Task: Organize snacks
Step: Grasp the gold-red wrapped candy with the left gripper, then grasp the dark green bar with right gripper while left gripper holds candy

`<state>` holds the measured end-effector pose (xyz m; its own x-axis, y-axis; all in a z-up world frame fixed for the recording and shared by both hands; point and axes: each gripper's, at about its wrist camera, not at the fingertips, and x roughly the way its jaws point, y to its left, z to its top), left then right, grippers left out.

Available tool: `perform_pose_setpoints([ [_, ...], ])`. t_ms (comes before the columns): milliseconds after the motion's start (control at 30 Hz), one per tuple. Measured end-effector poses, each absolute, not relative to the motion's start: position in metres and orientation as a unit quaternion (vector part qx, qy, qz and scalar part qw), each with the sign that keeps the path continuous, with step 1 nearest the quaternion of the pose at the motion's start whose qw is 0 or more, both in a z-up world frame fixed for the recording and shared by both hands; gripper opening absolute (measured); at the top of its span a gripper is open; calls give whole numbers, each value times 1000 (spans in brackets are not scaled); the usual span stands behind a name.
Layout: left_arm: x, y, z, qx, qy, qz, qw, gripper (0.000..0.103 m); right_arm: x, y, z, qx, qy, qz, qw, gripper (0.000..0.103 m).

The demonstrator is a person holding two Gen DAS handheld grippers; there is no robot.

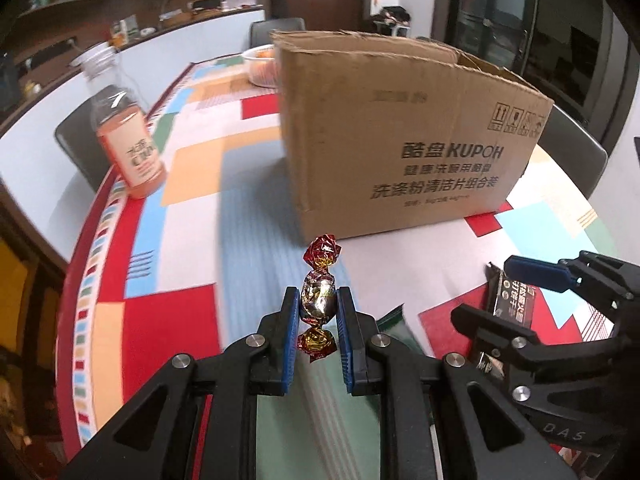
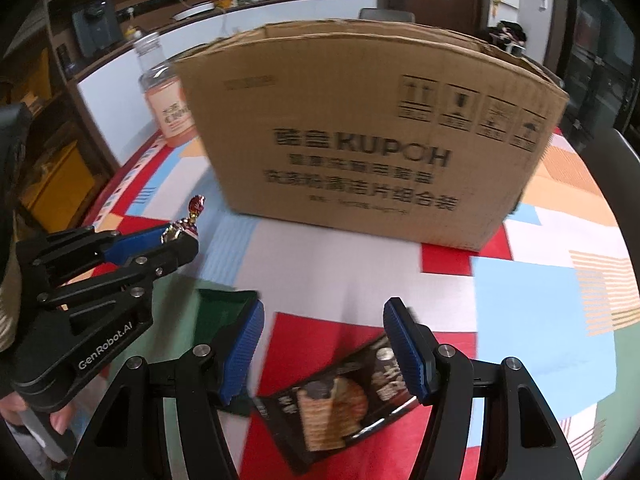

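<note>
Snacks lie and hang in front of a big brown cardboard box (image 2: 360, 128) with black printed lettering, which stands open-topped on the round table under its colourful patchwork tablecloth (image 2: 540, 300). Left of the box stands a clear plastic bottle of orange drink (image 1: 128, 136), near the table edge. Closer in, a black cracker packet with a biscuit picture (image 2: 340, 396) lies flat on the cloth, and a dark green flat packet (image 2: 226, 304) lies just beside it to the left. The right gripper (image 2: 324, 354) hovers over the cracker packet with its blue-padded fingers spread wide, gripping nothing. The left gripper (image 1: 319, 312) pinches a small foil-wrapped candy in red, gold and silver (image 1: 319, 298) by its middle, lifted off the table before the box.
</note>
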<state>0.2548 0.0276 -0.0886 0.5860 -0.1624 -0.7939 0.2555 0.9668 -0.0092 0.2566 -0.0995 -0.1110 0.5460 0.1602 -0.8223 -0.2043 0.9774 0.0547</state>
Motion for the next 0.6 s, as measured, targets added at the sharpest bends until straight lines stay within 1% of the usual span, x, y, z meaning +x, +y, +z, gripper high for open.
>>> perform_pose_setpoints([
  [233,233,61,-99,22,449,-78,890,19,249,-68,-119,-40,478,139,866,63],
  [600,213,84,-114,0,458,-50,887,19,253,-33,-142,-72,492,155,854,63],
])
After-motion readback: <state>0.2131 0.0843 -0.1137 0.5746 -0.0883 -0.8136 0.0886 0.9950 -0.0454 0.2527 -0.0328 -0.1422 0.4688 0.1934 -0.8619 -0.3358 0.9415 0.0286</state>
